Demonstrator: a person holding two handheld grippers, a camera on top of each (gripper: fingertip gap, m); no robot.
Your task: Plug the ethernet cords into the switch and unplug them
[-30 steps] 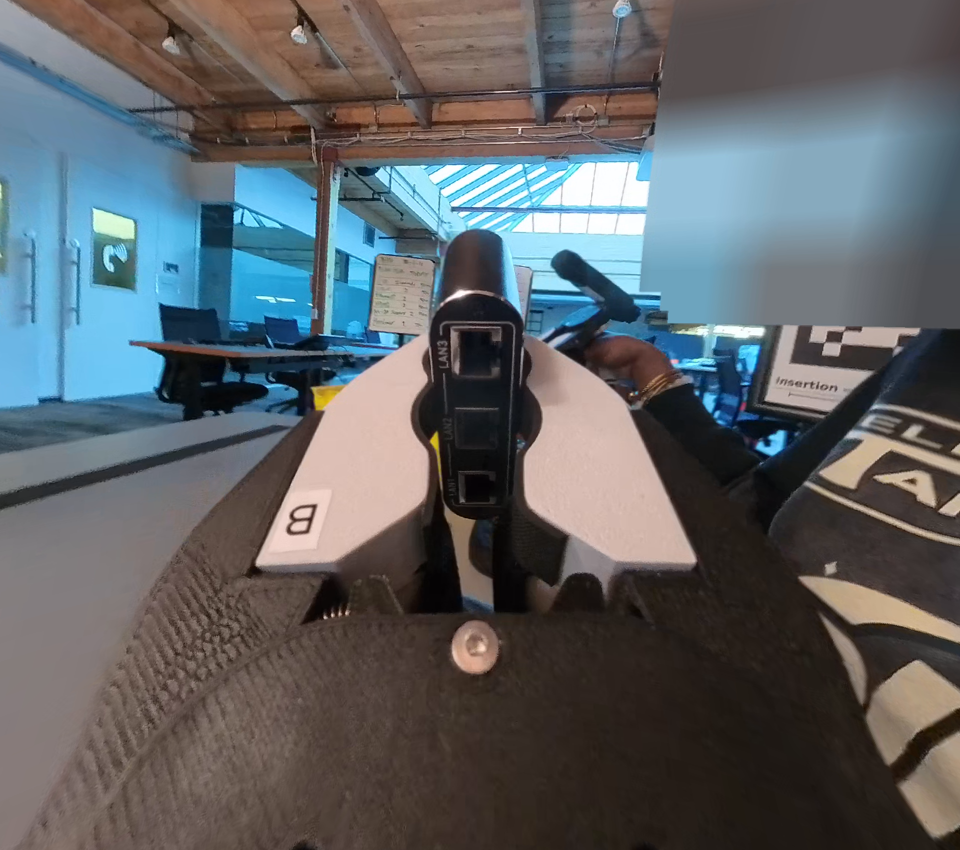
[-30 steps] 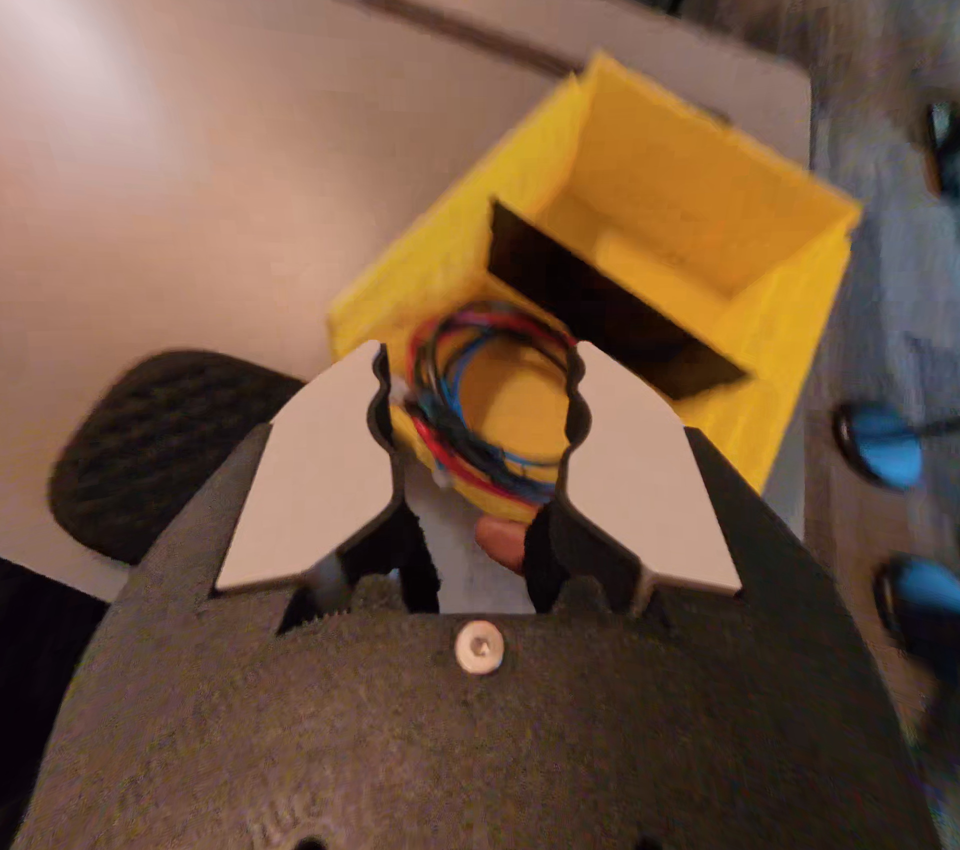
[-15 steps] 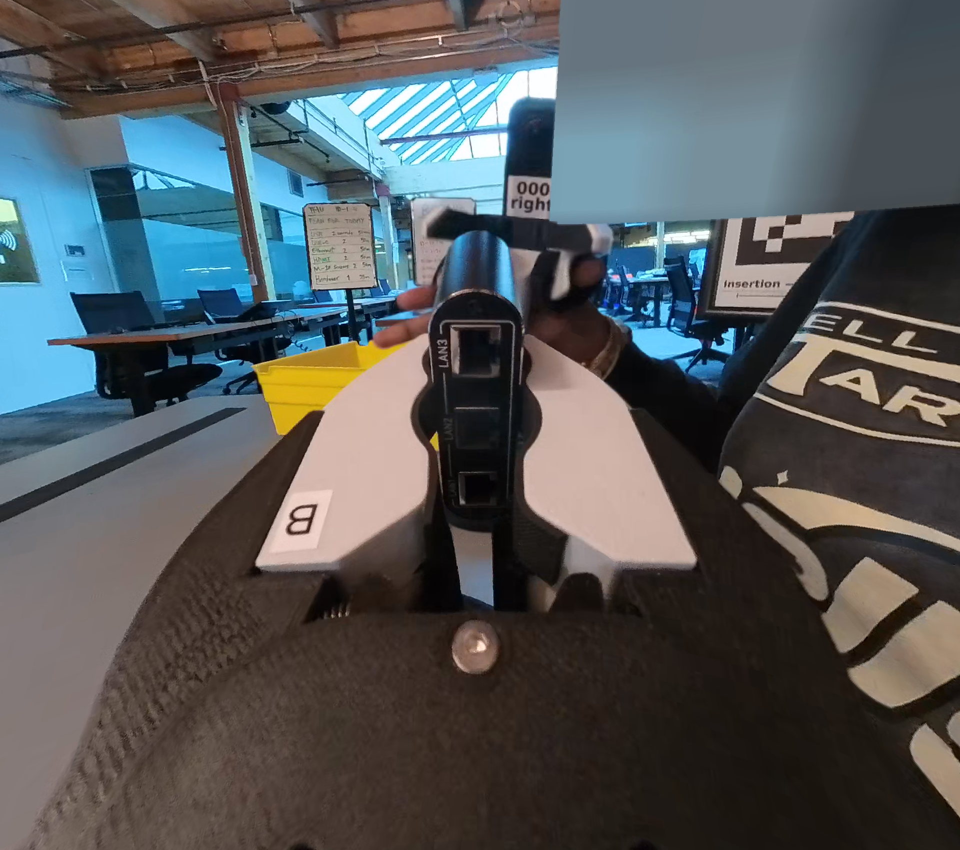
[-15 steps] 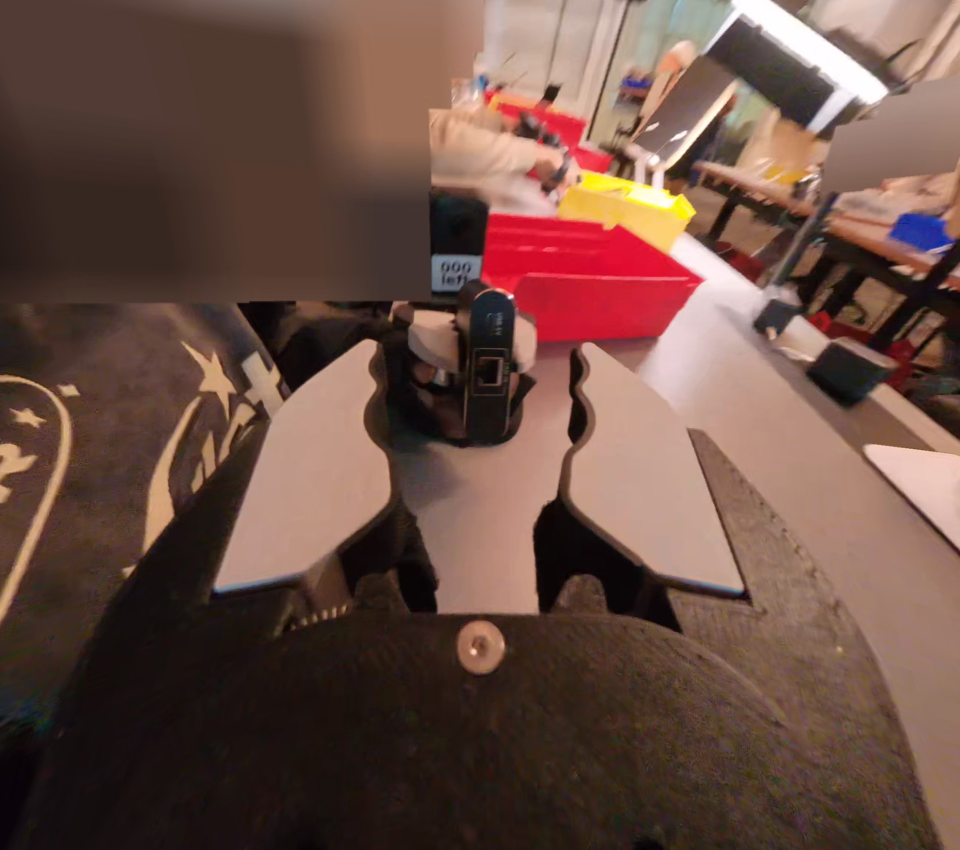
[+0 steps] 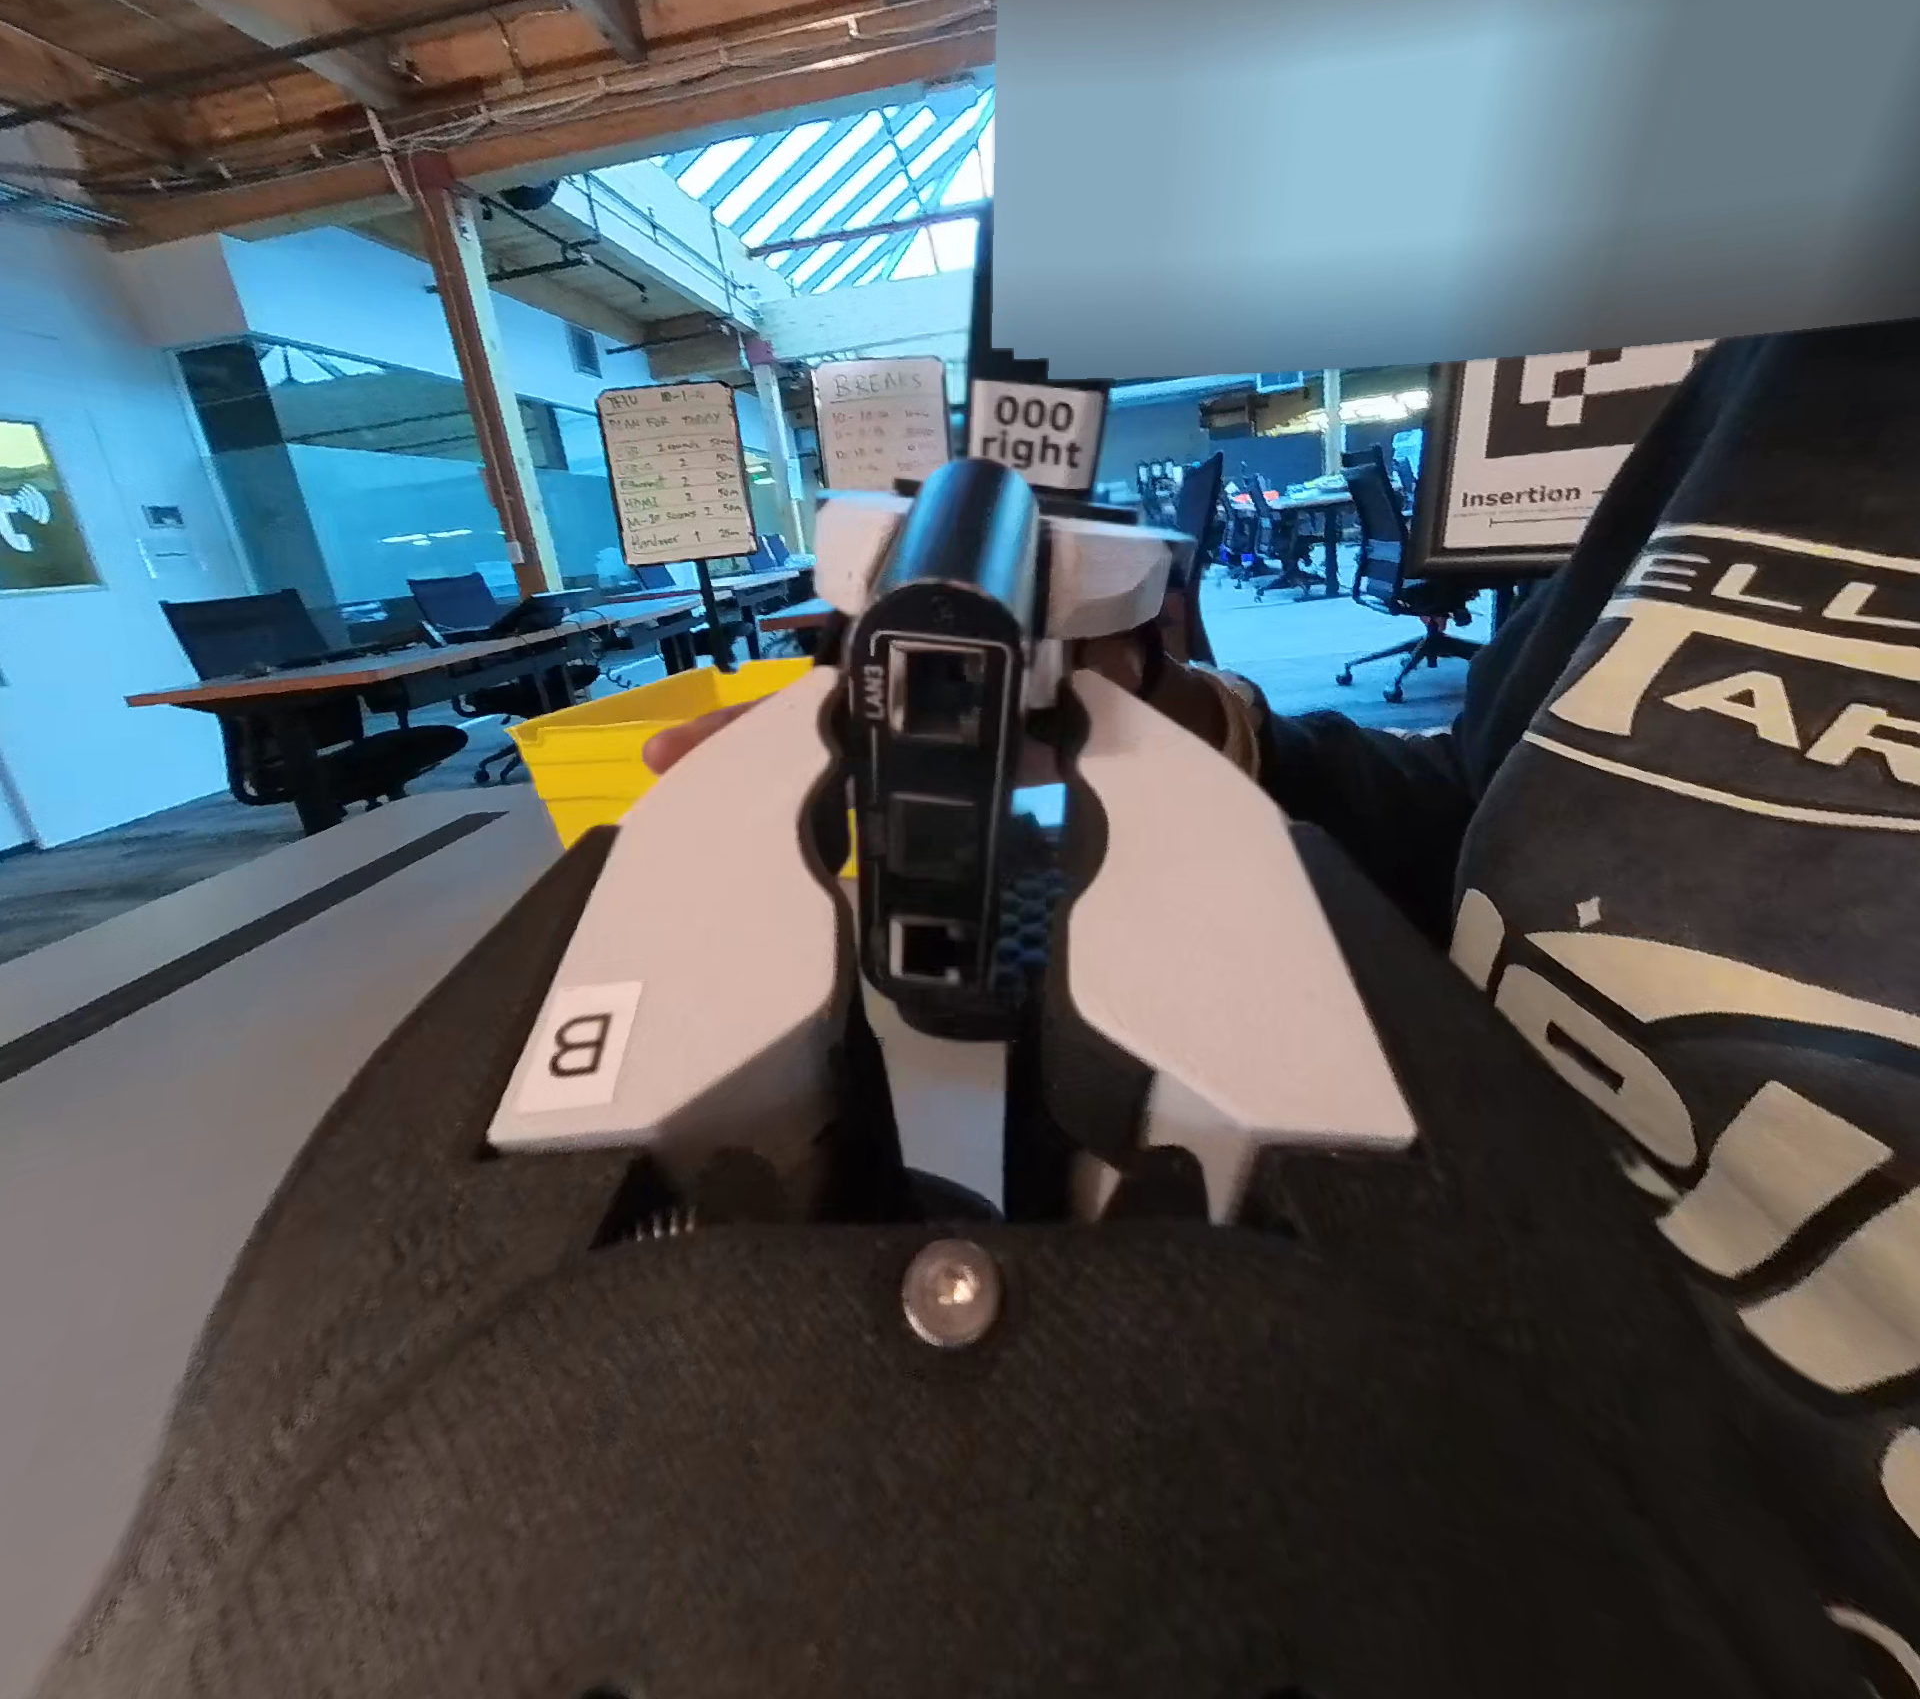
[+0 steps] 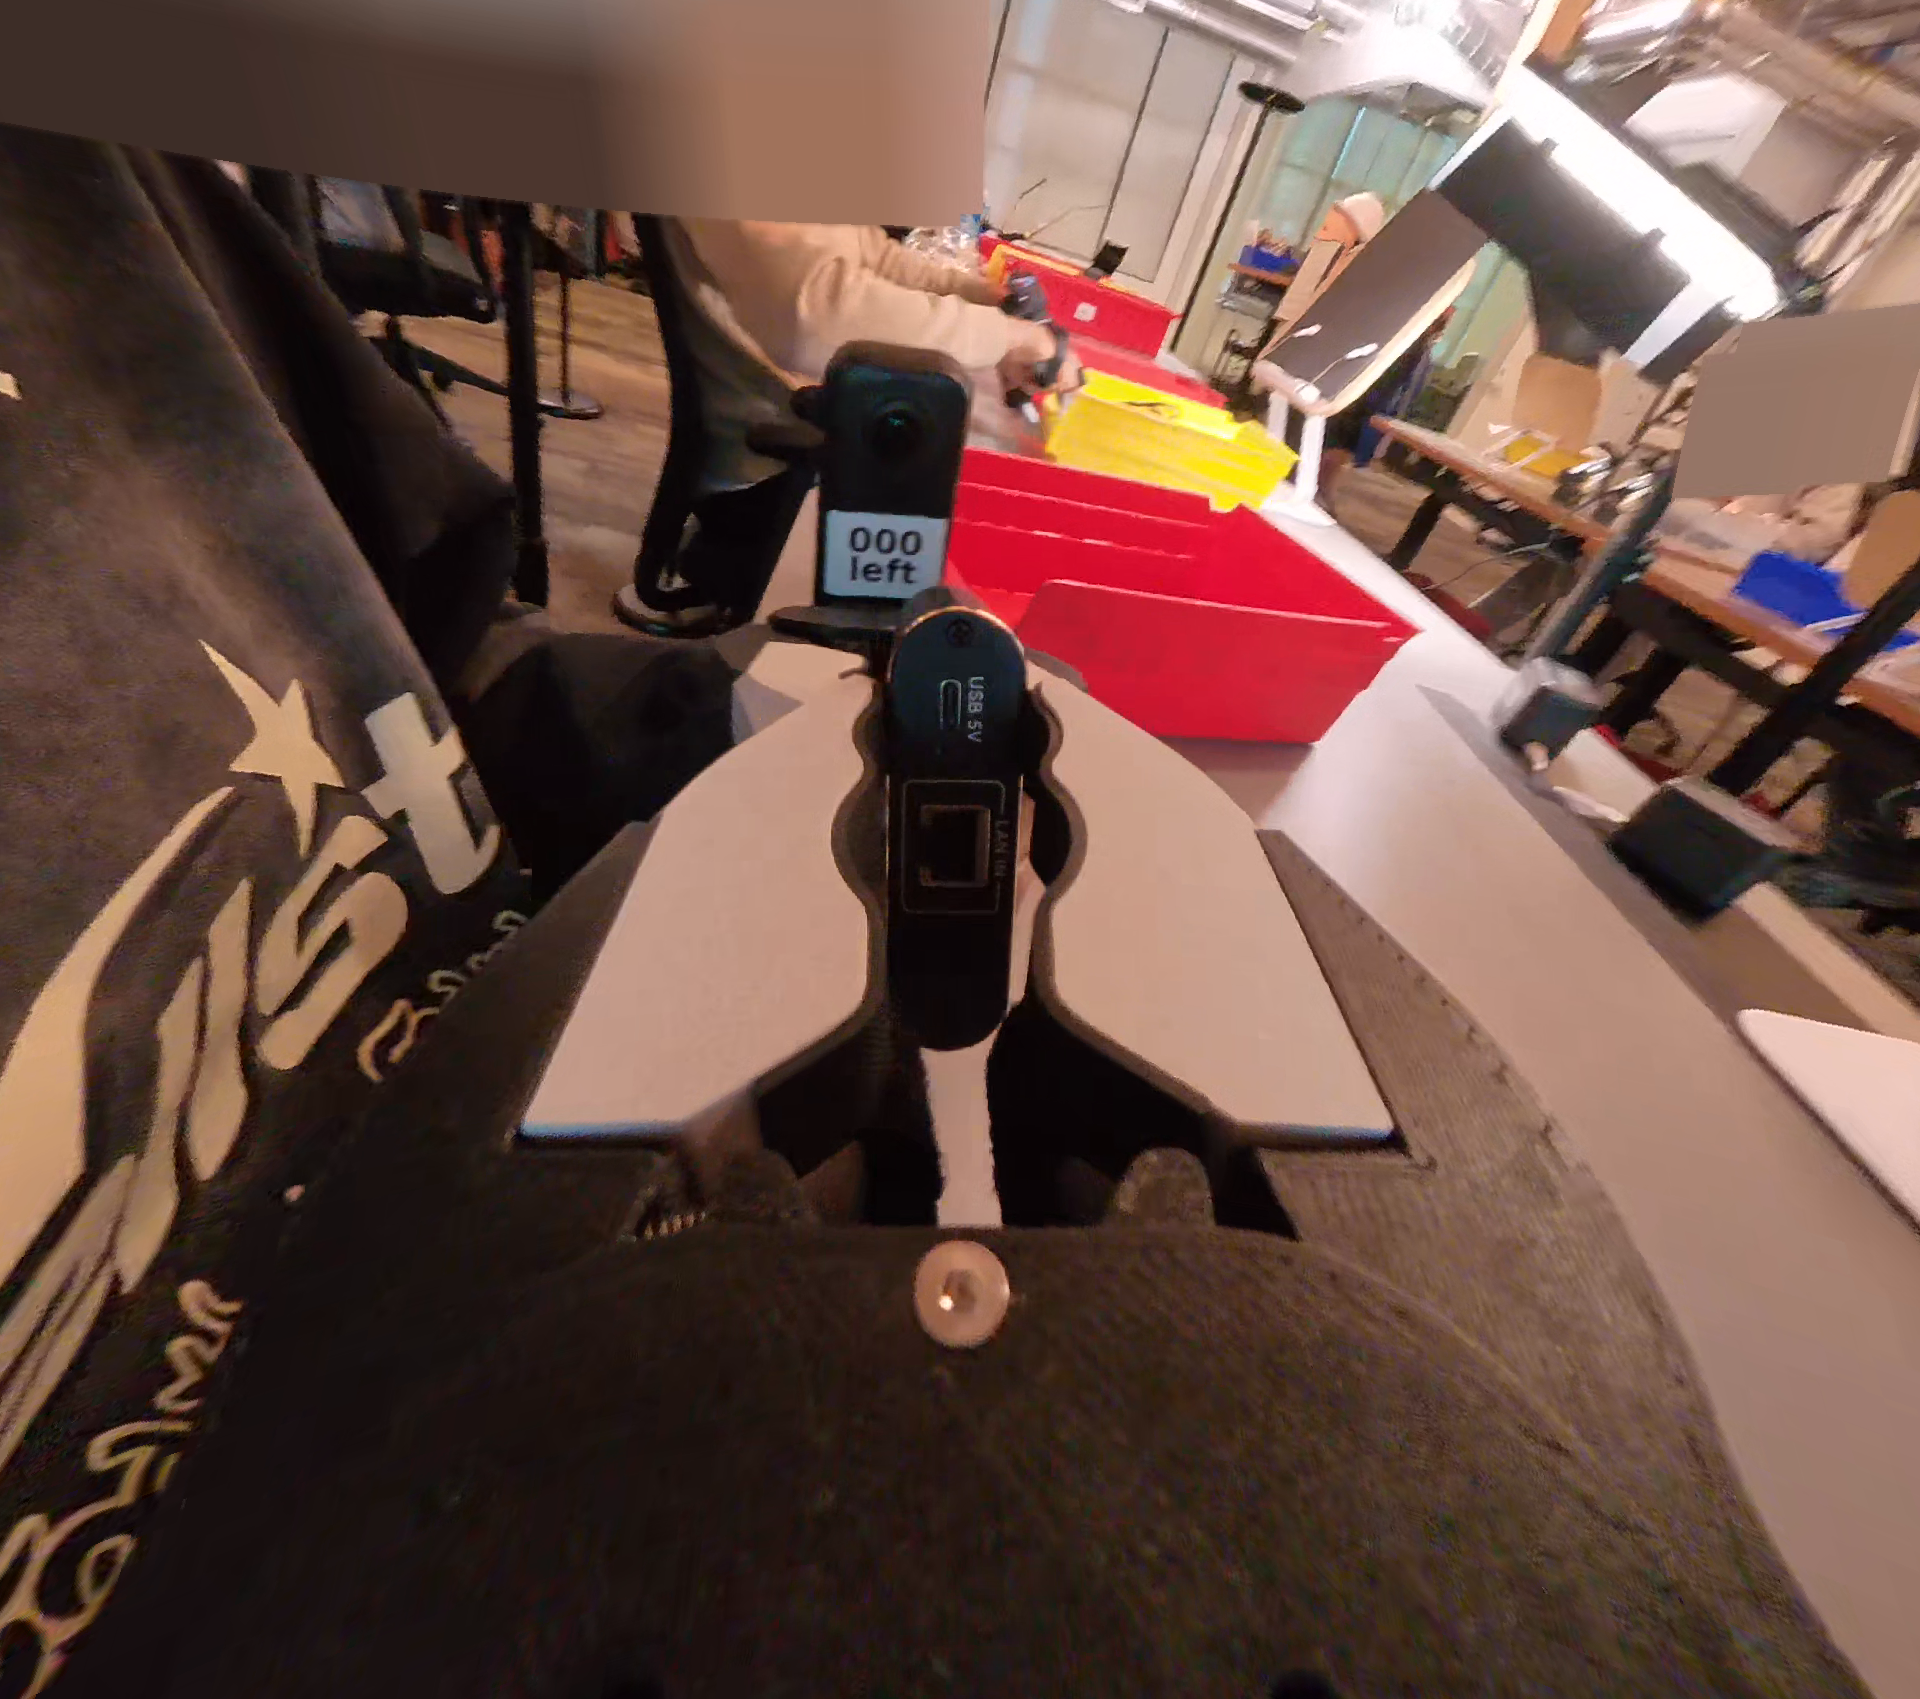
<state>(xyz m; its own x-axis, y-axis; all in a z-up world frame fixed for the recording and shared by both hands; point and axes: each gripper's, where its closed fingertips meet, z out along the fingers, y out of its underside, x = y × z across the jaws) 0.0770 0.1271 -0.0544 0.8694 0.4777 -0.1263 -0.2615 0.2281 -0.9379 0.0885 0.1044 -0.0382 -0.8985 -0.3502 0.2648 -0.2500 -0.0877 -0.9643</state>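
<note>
Switch: the small black oblong plastic ethernet switch (image 5: 940,818) stands on end, held in the air above the grey tabletop (image 5: 187,1005), one port face toward each of my cameras.
Left gripper: my left gripper (image 5: 951,828) has its pale grey fingers (image 5: 717,901) pressed against both sides of the switch, at the end with three ports.
Right gripper: my right gripper (image 6: 951,870) is clamped on the opposite end of the switch (image 6: 951,860), the single-port face between its fingers (image 6: 1153,932).
Ports: every socket I can see is empty.
Yellow bin: a yellow plastic bin (image 5: 623,740) sits on the tabletop beyond the switch, left of it.
Red bins: red plastic bins (image 6: 1174,631) lie beyond the switch, to its right.
</note>
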